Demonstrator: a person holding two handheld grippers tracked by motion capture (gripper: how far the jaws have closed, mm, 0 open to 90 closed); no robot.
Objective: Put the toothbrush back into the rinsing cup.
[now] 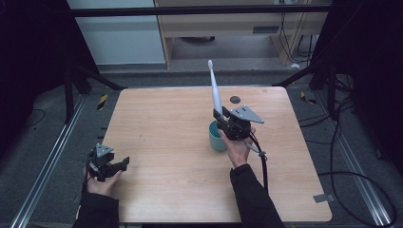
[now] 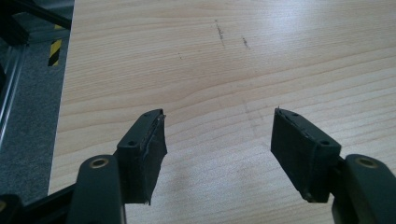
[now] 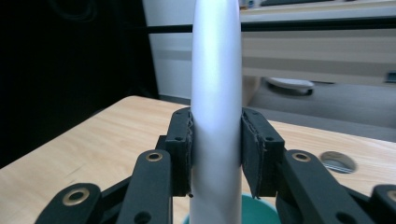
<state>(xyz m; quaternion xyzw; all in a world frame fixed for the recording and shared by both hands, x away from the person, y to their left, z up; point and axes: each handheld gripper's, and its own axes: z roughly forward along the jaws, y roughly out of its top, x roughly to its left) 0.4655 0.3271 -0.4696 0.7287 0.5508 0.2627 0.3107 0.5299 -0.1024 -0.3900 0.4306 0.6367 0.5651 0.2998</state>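
A white toothbrush (image 1: 214,88) stands upright with its head up, its handle (image 3: 216,116) clamped between the jaws of my right gripper (image 1: 219,115). Its lower end sits over or in a teal cup (image 1: 217,137) near the middle of the wooden table (image 1: 171,156); the cup's rim (image 3: 254,207) shows just below the jaws in the right gripper view. My left gripper (image 1: 124,163) rests at the table's front left edge, open, with bare wood between its jaws (image 2: 217,135).
A dark round grommet (image 1: 235,99) sits in the table near its far edge, also seen as the grommet (image 3: 338,162) beyond the right jaw. A cable (image 1: 263,164) trails from the right gripper. Black frame bars and floor cables surround the table.
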